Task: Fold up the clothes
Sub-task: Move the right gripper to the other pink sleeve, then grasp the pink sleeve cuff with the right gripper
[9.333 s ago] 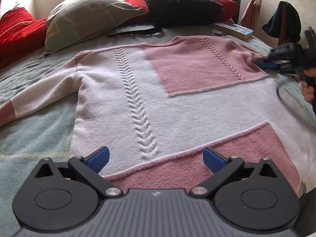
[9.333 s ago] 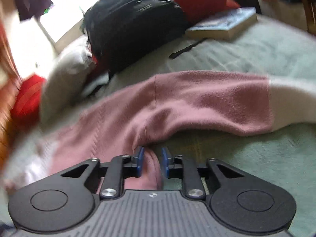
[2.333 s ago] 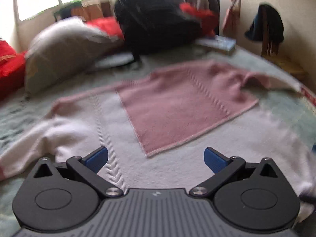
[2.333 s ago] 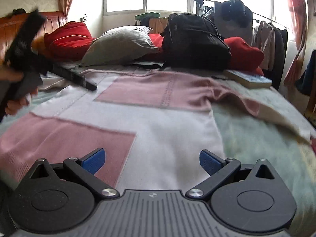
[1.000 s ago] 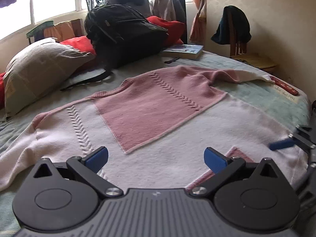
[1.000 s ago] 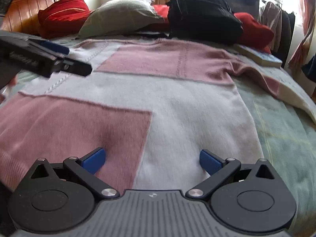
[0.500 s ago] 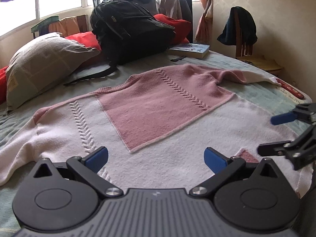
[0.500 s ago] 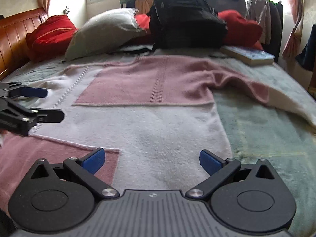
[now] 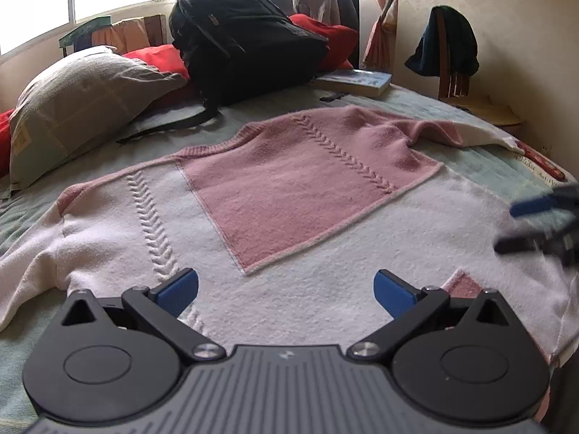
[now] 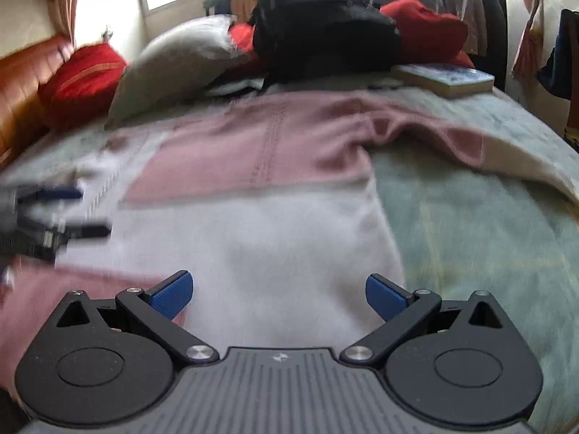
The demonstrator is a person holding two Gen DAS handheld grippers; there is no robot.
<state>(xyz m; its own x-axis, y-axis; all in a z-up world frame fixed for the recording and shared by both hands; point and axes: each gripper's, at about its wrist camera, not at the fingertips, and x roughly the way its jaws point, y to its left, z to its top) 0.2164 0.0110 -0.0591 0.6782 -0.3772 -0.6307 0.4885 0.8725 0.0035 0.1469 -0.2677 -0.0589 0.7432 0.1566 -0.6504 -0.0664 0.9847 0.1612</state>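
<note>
A pink and white knitted sweater [image 9: 300, 195] lies spread flat on the bed, neck toward the pillows, both sleeves stretched out sideways. My left gripper [image 9: 286, 289] hovers open over its lower white part with nothing between the blue pads. In the right wrist view the sweater [image 10: 275, 224] fills the middle, and my right gripper [image 10: 278, 291] is open above its hem near the right side edge. Each gripper shows blurred in the other's view: the right gripper [image 9: 535, 224] at the far right, the left gripper [image 10: 54, 213] at the far left.
A grey pillow [image 9: 83, 105], red cushions [image 10: 79, 83], a black backpack [image 9: 246, 47] and a book [image 9: 356, 81] crowd the head of the bed. A wooden chair with dark clothes [image 9: 452, 54] stands at the right. The green bedspread [image 10: 481, 231] is bare beside the sweater.
Both grippers have stayed open and drifted over the sweater's lower half. The right wrist view has swung and blurred; earlier the right gripper let go of the right sleeve.
</note>
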